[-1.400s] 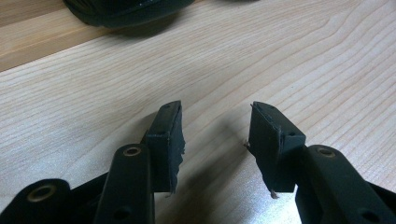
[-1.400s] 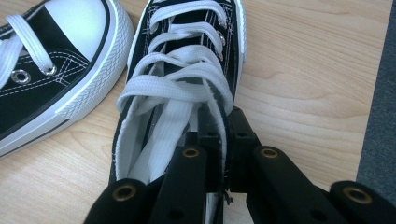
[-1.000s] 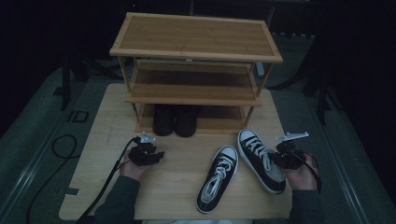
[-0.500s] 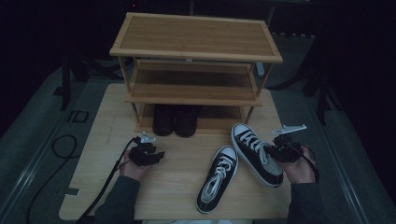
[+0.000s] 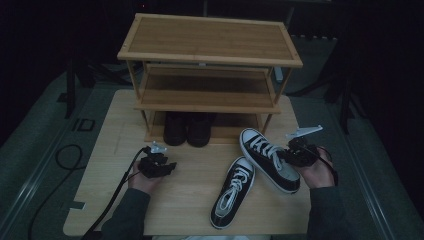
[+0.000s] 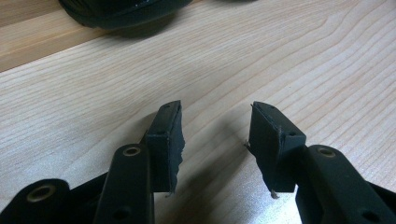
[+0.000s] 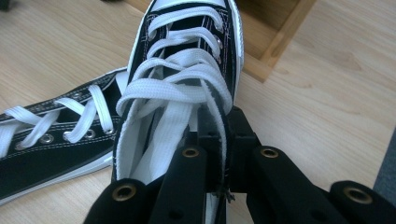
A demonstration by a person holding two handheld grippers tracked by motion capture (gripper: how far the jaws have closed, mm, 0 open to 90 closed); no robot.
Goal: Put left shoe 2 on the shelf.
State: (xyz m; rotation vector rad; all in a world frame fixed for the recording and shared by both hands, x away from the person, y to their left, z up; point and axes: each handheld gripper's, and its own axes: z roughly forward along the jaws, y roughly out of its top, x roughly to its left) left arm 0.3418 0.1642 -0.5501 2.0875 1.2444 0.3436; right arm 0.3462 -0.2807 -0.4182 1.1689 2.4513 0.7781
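Right tongs [image 7: 223, 140]: clamped on collar of the held sneaker [image 5: 269, 159].
Left tongs [image 6: 215, 140]: parted, nothing gripped, over the counter [image 5: 190, 200].

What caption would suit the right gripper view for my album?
Right tongs pinch the side of a black sneaker near the rack; its mate lies alongside.

The rack's lower shelf hides the rear of the dark shoes [image 5: 188, 129]; their make is too dim to tell.
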